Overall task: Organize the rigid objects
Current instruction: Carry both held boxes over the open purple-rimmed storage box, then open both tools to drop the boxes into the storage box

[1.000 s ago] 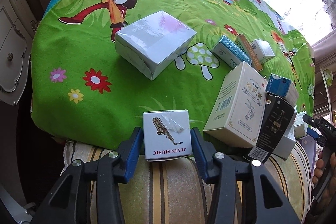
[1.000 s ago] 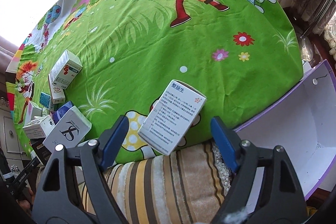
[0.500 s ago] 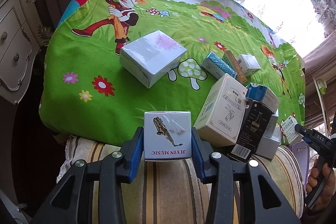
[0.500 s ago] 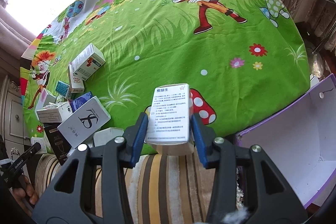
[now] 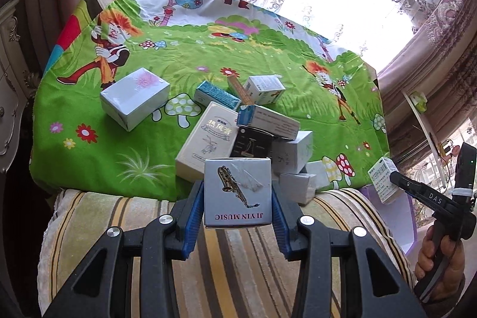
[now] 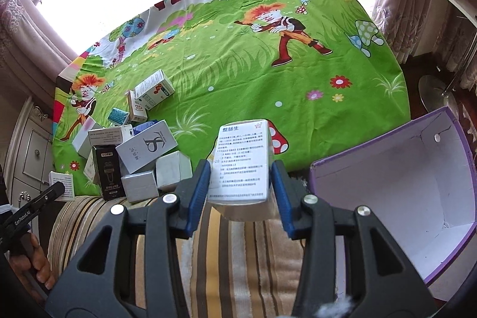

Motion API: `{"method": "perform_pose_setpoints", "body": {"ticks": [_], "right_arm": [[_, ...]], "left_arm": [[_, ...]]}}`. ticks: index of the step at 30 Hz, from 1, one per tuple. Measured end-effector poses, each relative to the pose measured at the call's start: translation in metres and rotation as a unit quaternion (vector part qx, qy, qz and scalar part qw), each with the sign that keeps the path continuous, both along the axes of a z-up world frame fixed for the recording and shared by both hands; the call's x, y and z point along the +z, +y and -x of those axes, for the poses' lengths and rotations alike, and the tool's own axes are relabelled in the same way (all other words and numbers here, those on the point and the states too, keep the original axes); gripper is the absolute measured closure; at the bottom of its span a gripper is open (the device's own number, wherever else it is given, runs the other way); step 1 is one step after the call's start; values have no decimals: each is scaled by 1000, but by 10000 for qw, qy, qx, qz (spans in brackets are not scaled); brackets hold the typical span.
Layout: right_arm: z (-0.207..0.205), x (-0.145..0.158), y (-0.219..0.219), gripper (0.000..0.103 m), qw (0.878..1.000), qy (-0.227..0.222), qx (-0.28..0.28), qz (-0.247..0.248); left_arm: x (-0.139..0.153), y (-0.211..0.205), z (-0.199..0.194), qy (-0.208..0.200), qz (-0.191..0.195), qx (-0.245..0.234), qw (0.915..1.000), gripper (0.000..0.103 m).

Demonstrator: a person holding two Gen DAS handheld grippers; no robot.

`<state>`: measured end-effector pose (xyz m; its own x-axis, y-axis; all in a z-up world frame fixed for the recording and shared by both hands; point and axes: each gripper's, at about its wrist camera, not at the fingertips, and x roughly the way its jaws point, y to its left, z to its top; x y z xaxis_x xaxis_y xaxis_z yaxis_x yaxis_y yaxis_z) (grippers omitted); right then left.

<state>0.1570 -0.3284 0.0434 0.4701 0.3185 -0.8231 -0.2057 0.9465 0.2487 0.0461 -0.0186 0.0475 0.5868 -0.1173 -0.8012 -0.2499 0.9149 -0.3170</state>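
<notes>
My left gripper (image 5: 238,198) is shut on a silver box printed with a saxophone (image 5: 238,192) and holds it above the striped cushion edge. My right gripper (image 6: 240,184) is shut on a white medicine box with printed text (image 6: 241,163), held just left of the open purple box (image 6: 396,178). A pile of several small boxes (image 5: 256,133) lies on the green cartoon cloth (image 5: 193,58); it also shows in the right wrist view (image 6: 140,151). The right gripper with its box shows at the right edge of the left wrist view (image 5: 384,184).
A larger white wrapped box (image 5: 134,97) sits apart on the cloth's left. A striped cushion (image 5: 125,216) runs along the near edge. A white cabinet (image 6: 26,151) stands at the far left. Curtains and a bright window are behind the table.
Both grippers have pulled back and risen with their boxes. The right gripper, open around the medicine box a second ago, has shut on it and lifted it toward the purple box.
</notes>
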Motion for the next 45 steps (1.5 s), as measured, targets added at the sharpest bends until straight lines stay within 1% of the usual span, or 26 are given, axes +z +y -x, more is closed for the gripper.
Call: {"method": "perform_pose_setpoints", "body": {"ticks": [6,12,17,20,27,30,32,34,35,36,37,38,42,45], "right_arm": [[25,8,-38,56,9995,-201,-240,106],[42,3,-72,56,9978,-253,-511,342],[51,-1,-93,56,9954,-270,-748,536],[54,-2,-106,56,9927,-324,-936,687],[58,-7,-133,56,9900,-232,-1215,676],[60,-8,-140,56,9890,-225,-1297,670],[60,-8,-144,56,9883,-202,-1366,642],[59,-9,-149,53,9872,-157,-1455,634],[59,-9,-151,46,9866,-153,-1486,650],[60,-8,-152,36,9860,-173,-1515,670],[61,-7,-153,33,9855,-212,-1540,678],[61,-6,-154,30,9854,-244,-1548,664],[63,0,-152,30,9857,-320,-1508,683],[64,5,-146,30,9860,-395,-1450,720]], "left_arm": [[3,-52,-9,-30,286,-625,9976,60],[4,-107,-19,15,437,-1306,9905,60],[2,-154,-27,115,604,-1895,9799,60],[0,-182,-32,148,618,-2209,9732,60],[0,-228,-42,178,821,-2706,9590,60],[-1,-247,-44,174,893,-2946,9513,60],[-2,-257,-46,223,879,-3050,9480,59],[-4,-263,-47,287,873,-3143,9449,52],[-4,-264,-46,280,870,-3170,9440,49],[-4,-264,-46,259,851,-3168,9443,43],[-3,-263,-46,235,830,-3146,9453,39],[-2,-261,-46,216,825,-3119,9463,37],[3,-256,-44,125,743,-3065,9489,36],[9,-251,-38,-43,639,-3086,9490,36]]}}
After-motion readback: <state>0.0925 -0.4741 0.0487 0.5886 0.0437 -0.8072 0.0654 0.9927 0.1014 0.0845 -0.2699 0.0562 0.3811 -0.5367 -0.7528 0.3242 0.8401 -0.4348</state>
